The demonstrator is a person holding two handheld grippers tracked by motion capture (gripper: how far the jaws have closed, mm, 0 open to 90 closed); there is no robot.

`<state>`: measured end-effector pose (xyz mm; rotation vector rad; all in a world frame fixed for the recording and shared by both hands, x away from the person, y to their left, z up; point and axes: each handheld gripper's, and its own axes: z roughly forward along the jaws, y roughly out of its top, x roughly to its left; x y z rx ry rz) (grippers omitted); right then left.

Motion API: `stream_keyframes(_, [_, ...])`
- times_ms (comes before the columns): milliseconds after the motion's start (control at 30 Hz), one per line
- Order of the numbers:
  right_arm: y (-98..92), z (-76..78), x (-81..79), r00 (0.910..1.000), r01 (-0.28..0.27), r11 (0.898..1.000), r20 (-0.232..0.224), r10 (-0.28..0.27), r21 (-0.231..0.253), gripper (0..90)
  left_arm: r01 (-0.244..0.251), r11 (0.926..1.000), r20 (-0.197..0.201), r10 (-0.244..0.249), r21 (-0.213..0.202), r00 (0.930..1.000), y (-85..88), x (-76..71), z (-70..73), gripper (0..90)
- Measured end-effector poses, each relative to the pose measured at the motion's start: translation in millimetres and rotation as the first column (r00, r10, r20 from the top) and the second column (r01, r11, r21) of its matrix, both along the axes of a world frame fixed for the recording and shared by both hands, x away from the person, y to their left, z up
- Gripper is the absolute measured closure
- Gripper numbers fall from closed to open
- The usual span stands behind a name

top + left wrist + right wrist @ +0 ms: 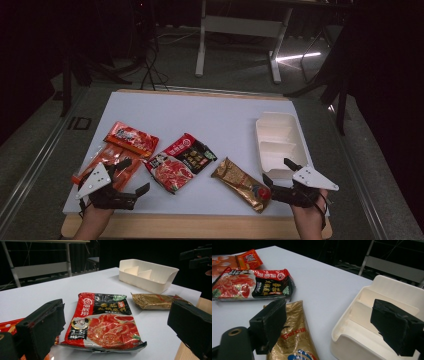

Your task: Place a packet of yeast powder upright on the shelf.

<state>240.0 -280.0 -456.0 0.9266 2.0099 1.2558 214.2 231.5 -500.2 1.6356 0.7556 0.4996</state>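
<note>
Gold packet [242,183] just left of open right tool [279,178].

Gold packet [242,183], red-and-black printed pouch [180,161], orange packets [131,138], white divided tray [264,147]

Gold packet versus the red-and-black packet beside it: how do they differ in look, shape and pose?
The gold packet is metallic gold with a red patch at its near end; the red-and-black packet is red with a black panel of yellow characters. The gold packet is long and narrow, the red-and-black packet broader. The gold packet lies next to the white tray; the red-and-black packet sits mid-table. Both lie flat, sealed, on the white table, untouched.
</note>
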Motion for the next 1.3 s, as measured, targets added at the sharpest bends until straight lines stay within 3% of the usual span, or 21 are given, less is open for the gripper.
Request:
stream_keyframes(200, [4.9, -3.4, 0.8, 0.9986, -0.042, 0.999, -0.031, 0.042, -0.016, 15.3, -0.006, 1.0, -0.005, 0.006, 0.006, 1.0, -0.6, 0.8, 0.0, 1.6])
stream_keyframes(300, [7.0, -4.5, 0.3, 0.9989, -0.041, 0.999, -0.025, 0.04, -0.031, 15.3, -0.001, 1.0, -0.005, 0.001, 0.0, 1.0, -1.8, 0.6, 0.7, 1.6])
stream_keyframes(533, [2.7, -1.3, -0.6, 1.0, -0.006, 1.0, -0.004, 0.006, -0.013, 15.0, 0.001, 1.0, -0.004, -0.001, 0.007, 1.0, -2.4, 0.8, 0.7, 1.6])
stream_keyframes(633, [2.9, 0.2, -0.3, 0.9997, -0.006, 1.0, -0.024, 0.006, -0.017, 13.4, -0.002, 1.0, -0.009, 0.002, 0.008, 1.0, -1.6, 1.3, -0.5, 1.6])
stream_keyframes(700, [2.8, 2.1, -1.1, 0.9989, -0.035, 0.999, -0.029, 0.035, 0.02, 11.5, -0.008, 0.9999, -0.01, 0.008, 0.007, 0.9999, -0.9, 1.6, -0.6, 1.7])
stream_keyframes(867, [10.3, 9.0, -3.4, 0.9988, -0.001, 0.999, -0.049, -0.001, -0.038, 11.6, -0.007, 0.9999, -0.009, 0.007, 0.016, 0.9999, -0.4, 1.8, -1.2, 1.6])
stream_keyframes(967, [11.2, 10.0, -2.6, 0.9973, 0.0, 1.0, -0.073, -0.002, -0.022, 11.6, -0.005, 0.9999, -0.009, 0.006, 0.011, 0.9999, -1.4, 1.5, -1.1, 1.6])
stream_keyframes(1100, [10.7, 17.2, -1.7, 0.9976, 0.0, 1.0, -0.069, 0.0, 0.001, 11.6, 0.001, 0.9998, -0.01, 0.0, 0.021, 0.9999, -2.5, 0.9, -0.9, 1.6])
stream_keyframes(1200, [12.3, 22.8, -1.1, 0.9986, 0.001, 1.0, -0.053, -0.002, -0.003, 13.0, -0.003, 0.999, 0.006, 0.003, 0.045, 1.0, -2.1, 0.8, 0.1, 1.6])
stream_keyframes(1300, [15.0, 28.7, 1.2, 0.9978, -0.005, 1.0, -0.066, 0.005, -0.007, 13.4, -0.006, 0.9994, -0.001, 0.006, 0.033, 1.0, 0.9, 1.7, -0.3, 1.6])
